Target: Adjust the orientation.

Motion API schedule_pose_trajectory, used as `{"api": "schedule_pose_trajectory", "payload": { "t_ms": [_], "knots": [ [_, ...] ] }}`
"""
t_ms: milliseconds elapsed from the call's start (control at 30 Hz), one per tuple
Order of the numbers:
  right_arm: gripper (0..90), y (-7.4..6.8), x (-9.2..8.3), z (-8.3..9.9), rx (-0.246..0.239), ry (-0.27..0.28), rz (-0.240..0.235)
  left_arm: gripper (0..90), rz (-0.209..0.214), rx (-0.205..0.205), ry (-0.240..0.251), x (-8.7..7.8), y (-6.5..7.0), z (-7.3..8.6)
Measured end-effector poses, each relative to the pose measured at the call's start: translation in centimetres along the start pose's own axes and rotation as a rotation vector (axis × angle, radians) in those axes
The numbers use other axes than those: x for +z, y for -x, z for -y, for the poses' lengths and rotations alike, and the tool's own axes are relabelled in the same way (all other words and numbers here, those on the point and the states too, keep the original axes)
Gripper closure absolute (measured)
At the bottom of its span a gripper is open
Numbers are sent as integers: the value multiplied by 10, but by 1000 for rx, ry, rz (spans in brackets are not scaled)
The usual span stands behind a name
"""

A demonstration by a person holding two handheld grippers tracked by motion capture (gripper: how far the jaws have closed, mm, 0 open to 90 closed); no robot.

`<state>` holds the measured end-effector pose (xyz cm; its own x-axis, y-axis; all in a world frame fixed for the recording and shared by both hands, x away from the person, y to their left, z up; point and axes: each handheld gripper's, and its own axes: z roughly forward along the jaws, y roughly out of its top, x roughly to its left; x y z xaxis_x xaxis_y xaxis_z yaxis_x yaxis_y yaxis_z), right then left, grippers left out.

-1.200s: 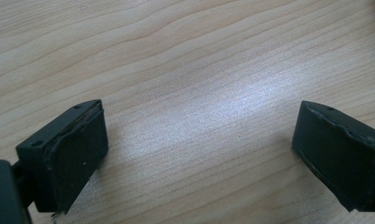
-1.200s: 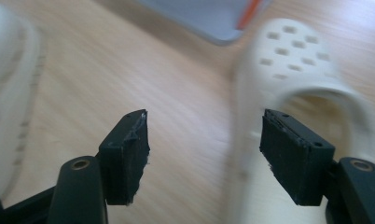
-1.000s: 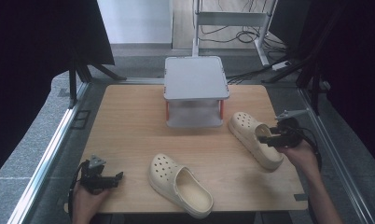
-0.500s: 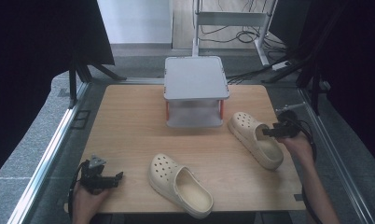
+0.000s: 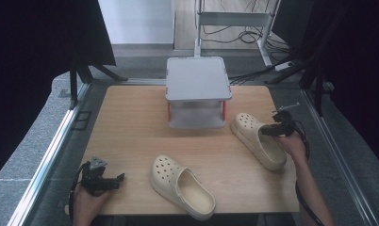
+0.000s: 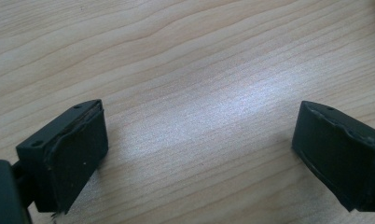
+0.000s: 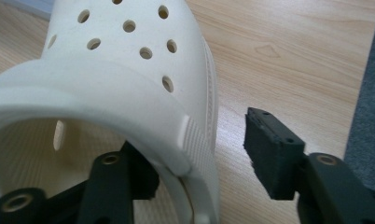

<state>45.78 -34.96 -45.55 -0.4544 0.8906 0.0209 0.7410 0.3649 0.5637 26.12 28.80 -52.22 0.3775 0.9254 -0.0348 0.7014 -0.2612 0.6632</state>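
Wooden worktop (image 5: 131, 127), grey 2-tier plastic rack (image 5: 197, 89) at back. Right claw (image 7: 199, 172) straddling side wall of cream perforated foam clog (image 5: 258, 140) by rack, jaws just closing, not yet clamped. Left claw (image 6: 195, 154) open, idle. Next: clamp firmly, lift.

no readable text, no labels, no brand marks, no numbers, no signs anywhere
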Motion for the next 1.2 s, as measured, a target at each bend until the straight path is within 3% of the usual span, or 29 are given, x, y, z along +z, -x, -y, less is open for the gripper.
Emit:
{"api": "schedule_pose_trajectory", "payload": {
  "t_ms": [100,233,367,500,800,1000,1200],
  "knots": [
    [666,-4,3,-1,3,-17,-29,33,0,0,0,0,0,0],
    [719,-8,3,-3,-6,-54,9,33,0,0,0,0,0,0],
    [740,-11,-1,-2,-5,-69,10,33,0,0,0,0,0,0],
    [750,-13,-10,2,10,-47,-23,33,0,0,0,0,0,0],
    [742,-26,-39,3,-3,-18,-16,33,0,0,0,0,0,0],
    [737,-45,-50,2,-23,-6,-36,33,0,0,0,0,0,0],
    [734,-73,-54,-4,-57,-3,-62,33,0,0,0,0,0,0]
  ]
}}
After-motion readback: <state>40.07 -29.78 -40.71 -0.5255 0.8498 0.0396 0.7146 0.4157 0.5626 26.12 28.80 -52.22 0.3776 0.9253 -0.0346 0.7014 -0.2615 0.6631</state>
